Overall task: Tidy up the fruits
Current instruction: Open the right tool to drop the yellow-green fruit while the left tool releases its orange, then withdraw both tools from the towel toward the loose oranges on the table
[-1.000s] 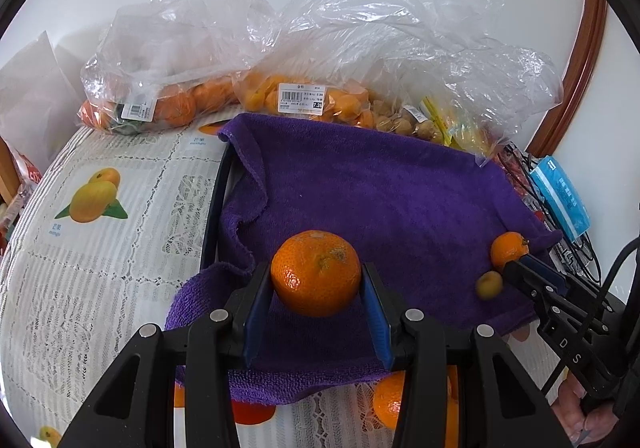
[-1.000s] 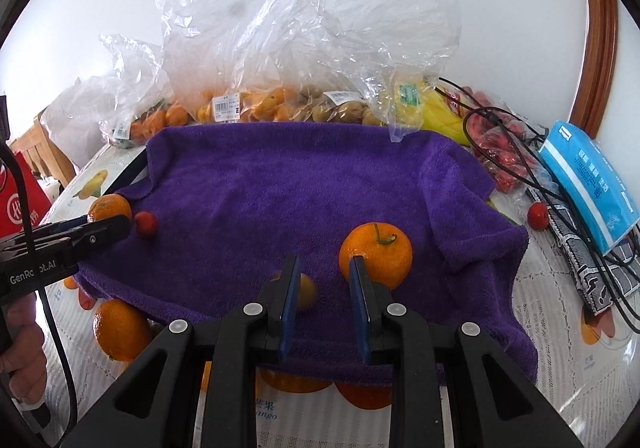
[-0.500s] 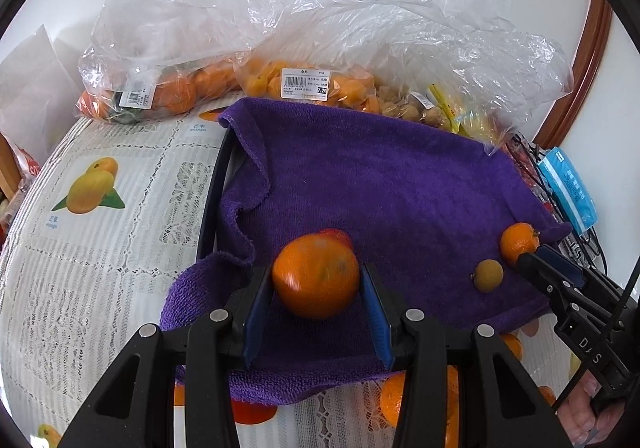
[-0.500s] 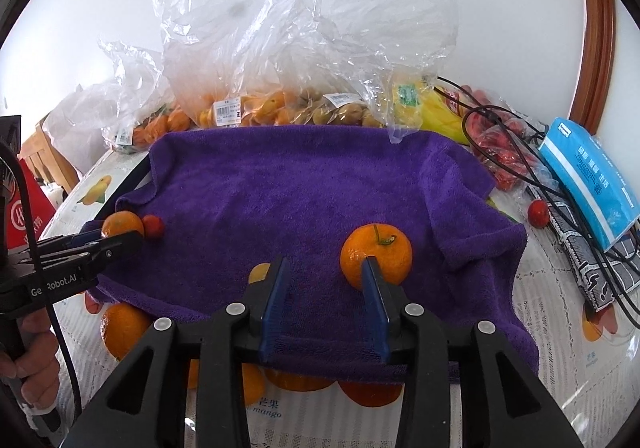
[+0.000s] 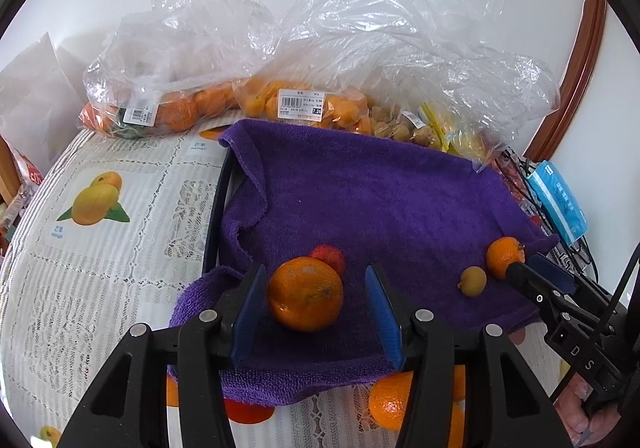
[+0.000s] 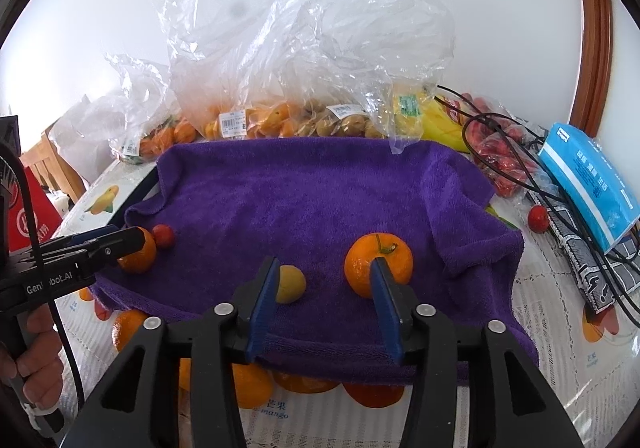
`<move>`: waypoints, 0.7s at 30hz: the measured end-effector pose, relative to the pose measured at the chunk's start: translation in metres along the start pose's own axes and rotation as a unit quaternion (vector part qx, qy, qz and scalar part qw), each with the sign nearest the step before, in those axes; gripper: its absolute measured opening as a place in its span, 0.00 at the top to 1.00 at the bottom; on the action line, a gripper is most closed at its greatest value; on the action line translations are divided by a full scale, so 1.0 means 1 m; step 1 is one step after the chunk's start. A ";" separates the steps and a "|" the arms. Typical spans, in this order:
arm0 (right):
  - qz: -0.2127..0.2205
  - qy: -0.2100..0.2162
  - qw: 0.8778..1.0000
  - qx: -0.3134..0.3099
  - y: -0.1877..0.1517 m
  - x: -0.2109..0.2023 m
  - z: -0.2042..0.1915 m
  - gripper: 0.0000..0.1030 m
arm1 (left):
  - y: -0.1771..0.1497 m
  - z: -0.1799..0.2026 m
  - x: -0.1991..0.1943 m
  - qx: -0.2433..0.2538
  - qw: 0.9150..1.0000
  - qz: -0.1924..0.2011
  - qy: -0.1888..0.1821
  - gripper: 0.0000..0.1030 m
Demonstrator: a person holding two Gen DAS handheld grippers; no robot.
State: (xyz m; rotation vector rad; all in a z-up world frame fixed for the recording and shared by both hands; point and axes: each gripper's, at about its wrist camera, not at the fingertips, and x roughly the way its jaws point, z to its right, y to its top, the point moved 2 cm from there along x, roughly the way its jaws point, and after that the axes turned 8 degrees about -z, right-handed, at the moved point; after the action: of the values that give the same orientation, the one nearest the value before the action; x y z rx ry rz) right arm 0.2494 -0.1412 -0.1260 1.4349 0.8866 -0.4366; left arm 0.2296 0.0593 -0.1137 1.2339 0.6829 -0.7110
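1. Release looks like the step in hand for the left gripper (image 5: 316, 312): its blue pads are spread wide, with a gap on each side of the large orange (image 5: 305, 292), which rests on the purple towel (image 5: 360, 199). Back straight out toward 6 o'clock, level, so neither pad nudges the fruit and sets it rolling.
2. Orange sits between the left jaws, nearer the 9 o'clock pad, apart from both as far as I can tell. A small red fruit (image 5: 328, 256) lies just behind it at 12 o'clock, touching or nearly so.
3. Right gripper (image 6: 324, 302) is also wide open and holds nothing. A small yellow fruit (image 6: 289, 283) peeks out beside its 9 o'clock pad; a stemmed orange (image 6: 378, 262) stands behind its 3 o'clock pad, partly hidden.
4. Bags of fruit (image 6: 280, 119) line the towel's far edge at 12 o'clock, the likely source for further picks.
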 end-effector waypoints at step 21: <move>0.056 -0.023 0.998 0.012 -0.003 -0.046 -0.009 0.46 | -0.007 0.012 -0.030 0.022 0.998 0.053 0.027 0.47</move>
State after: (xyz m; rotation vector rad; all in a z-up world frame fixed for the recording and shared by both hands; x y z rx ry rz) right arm 0.2162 -0.1438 -0.0930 1.4841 0.7619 -0.3954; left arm 0.2068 0.0496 -0.0920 1.3233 0.6444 -0.6091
